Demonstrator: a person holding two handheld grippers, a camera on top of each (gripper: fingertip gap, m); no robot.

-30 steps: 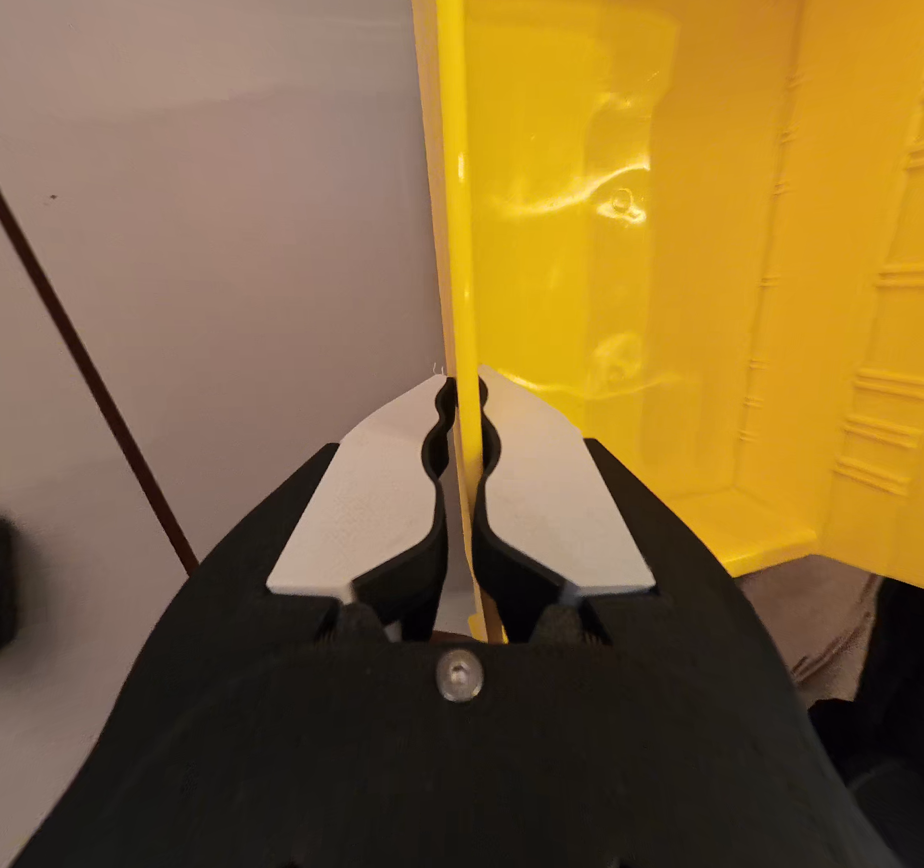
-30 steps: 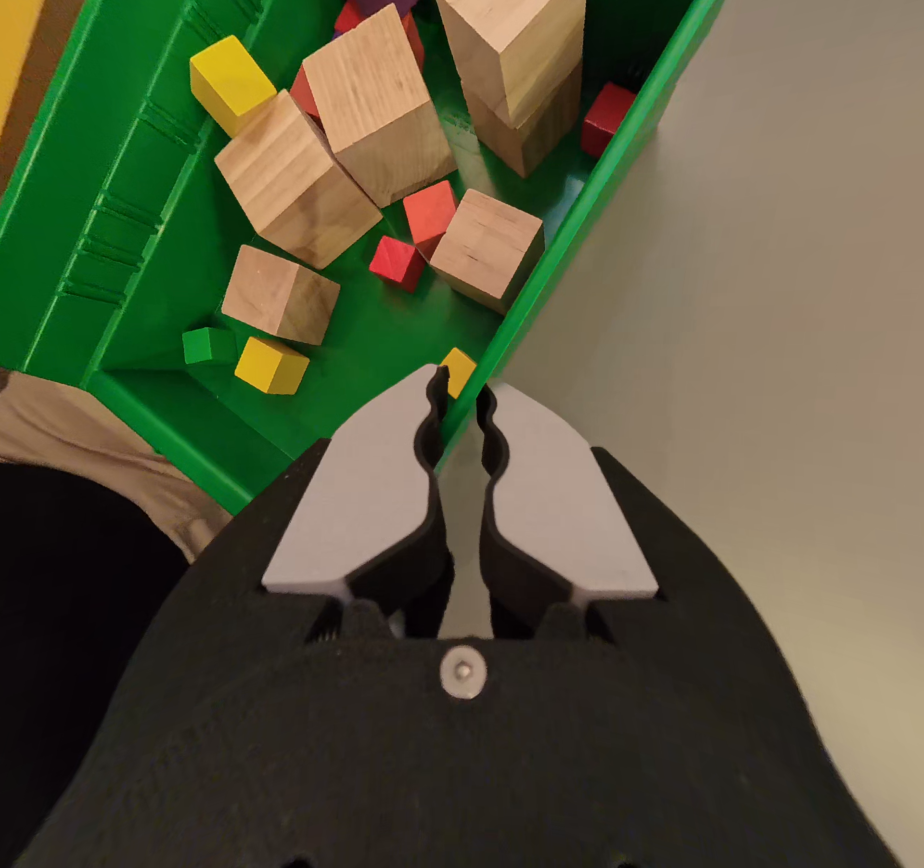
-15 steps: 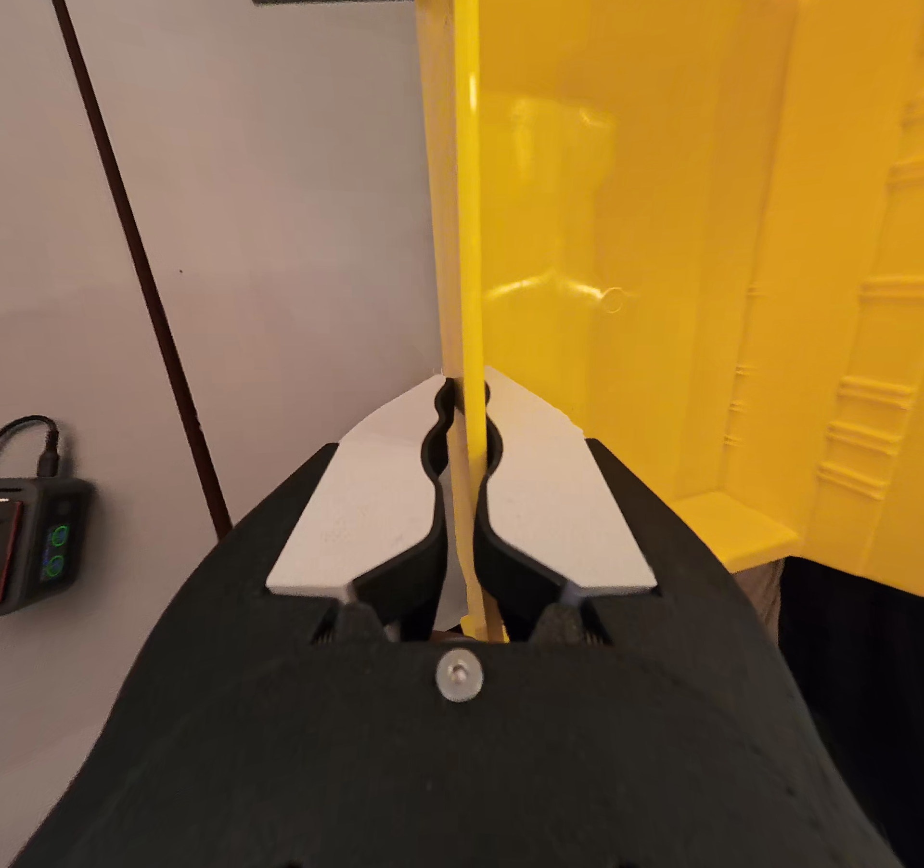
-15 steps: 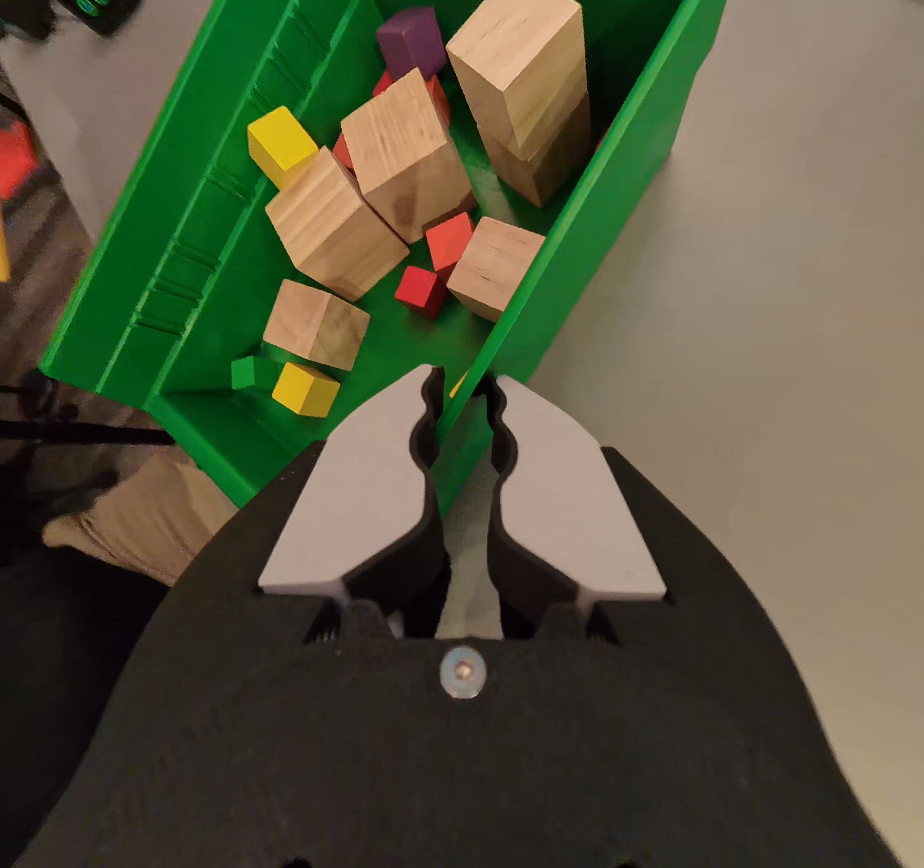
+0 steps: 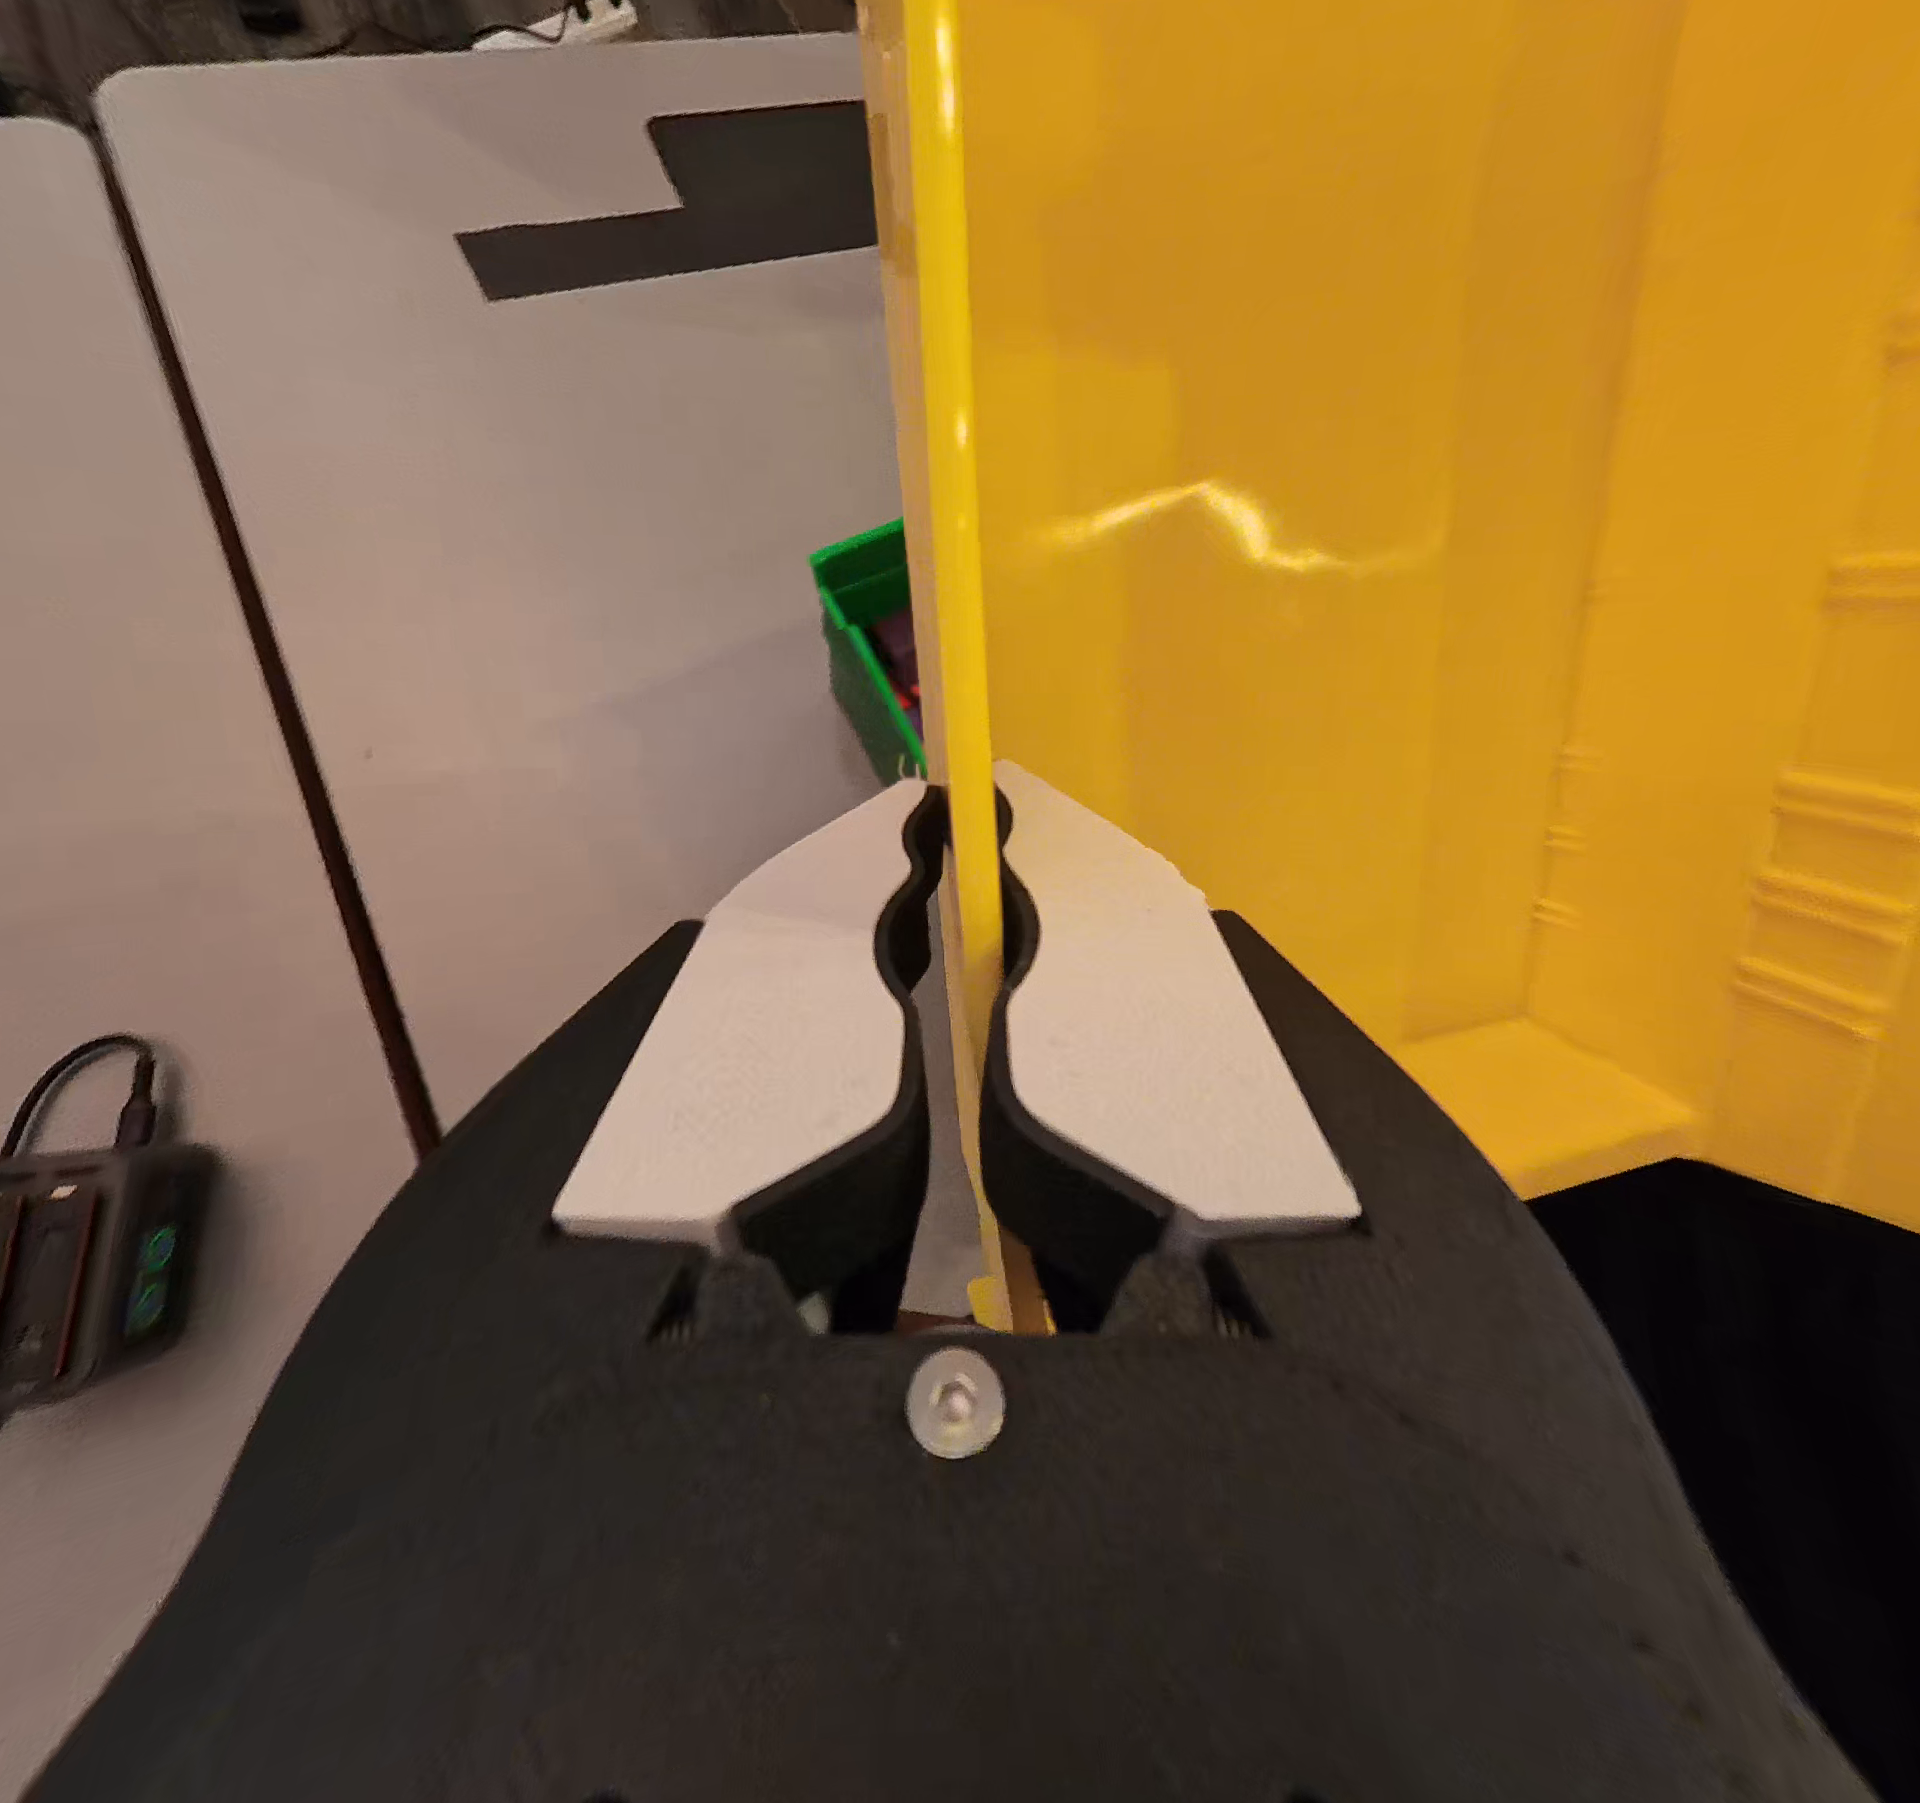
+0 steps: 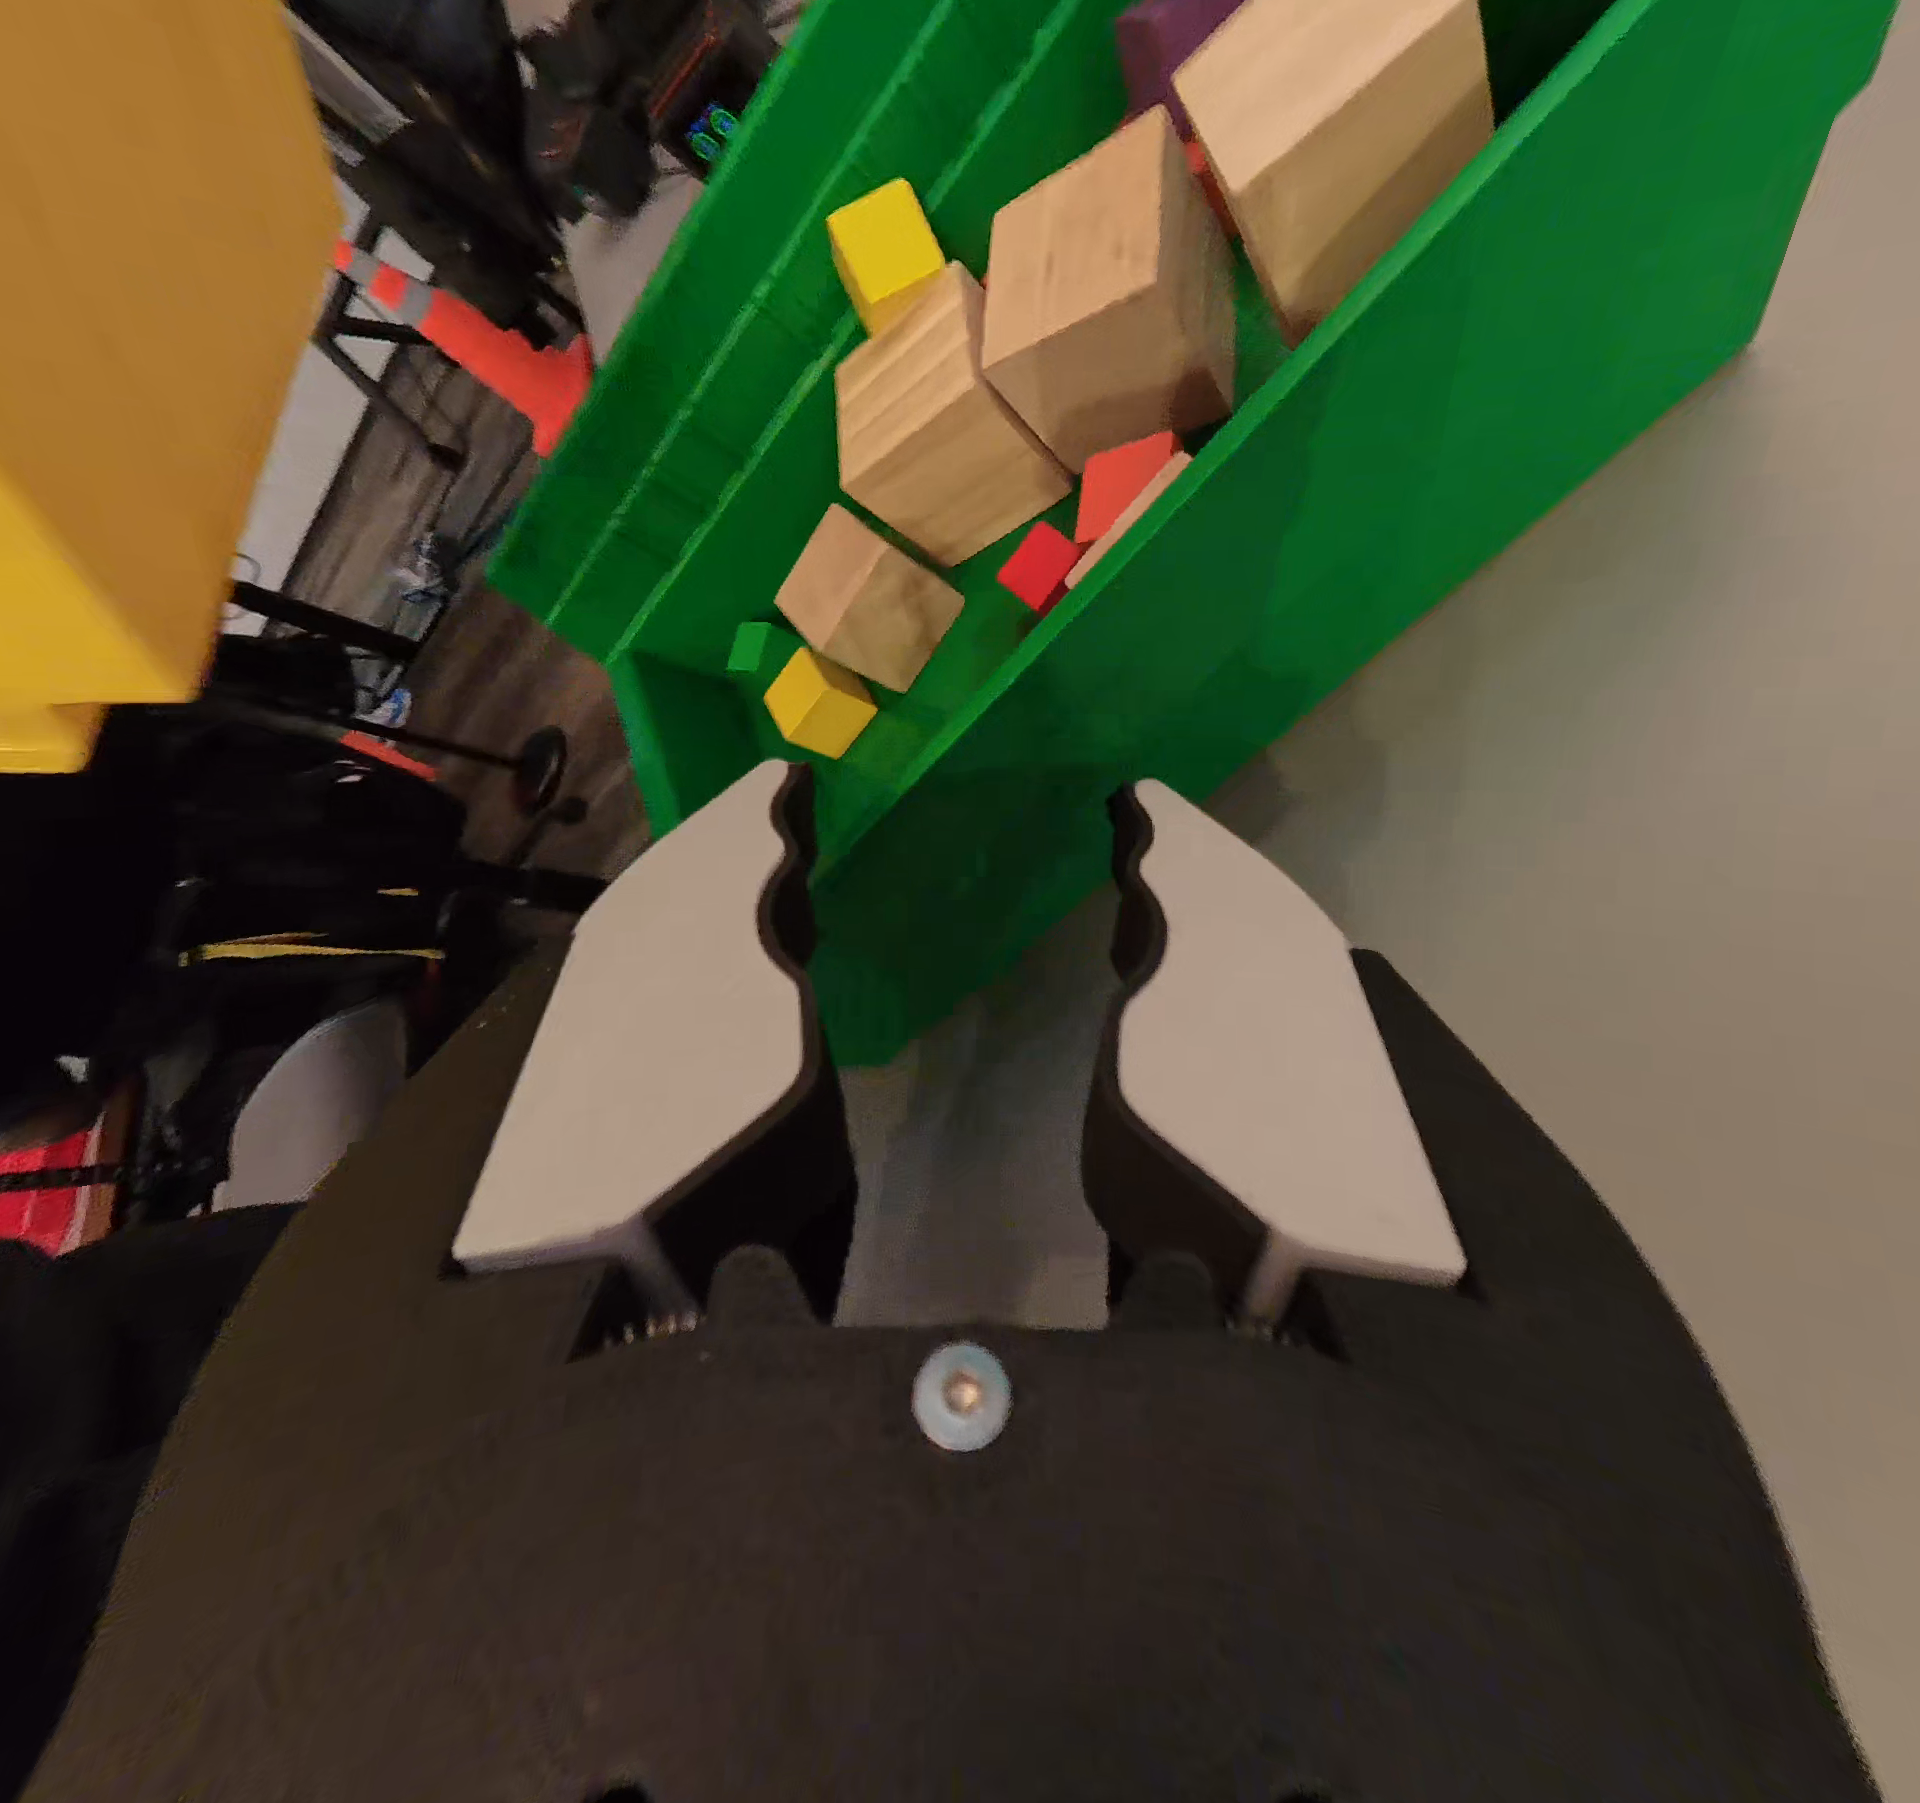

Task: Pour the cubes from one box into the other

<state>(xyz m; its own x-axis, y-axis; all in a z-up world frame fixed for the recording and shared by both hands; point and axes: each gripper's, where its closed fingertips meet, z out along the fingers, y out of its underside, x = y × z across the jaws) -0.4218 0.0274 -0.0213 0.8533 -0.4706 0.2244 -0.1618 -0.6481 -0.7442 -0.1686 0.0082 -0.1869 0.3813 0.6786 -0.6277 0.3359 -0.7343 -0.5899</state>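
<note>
My left gripper is shut on the side wall of the yellow box and holds it up; its inside shows no cubes. The yellow box also shows at the upper left of the right wrist view. My right gripper is open, its jaws standing apart on either side of the near wall of the green box. The green box holds several wooden blocks and small yellow, red and purple cubes. A corner of the green box shows in the left wrist view.
The grey table runs to the right of the green box. A black device with a cable lies at the left, and black tape marks lie farther back. An orange cone and dark gear stand on the floor beyond.
My right gripper has opened and let go of the green box's wall, and its view has tilted. The left gripper has swung with the yellow box, so the table's far part and the green box show.
</note>
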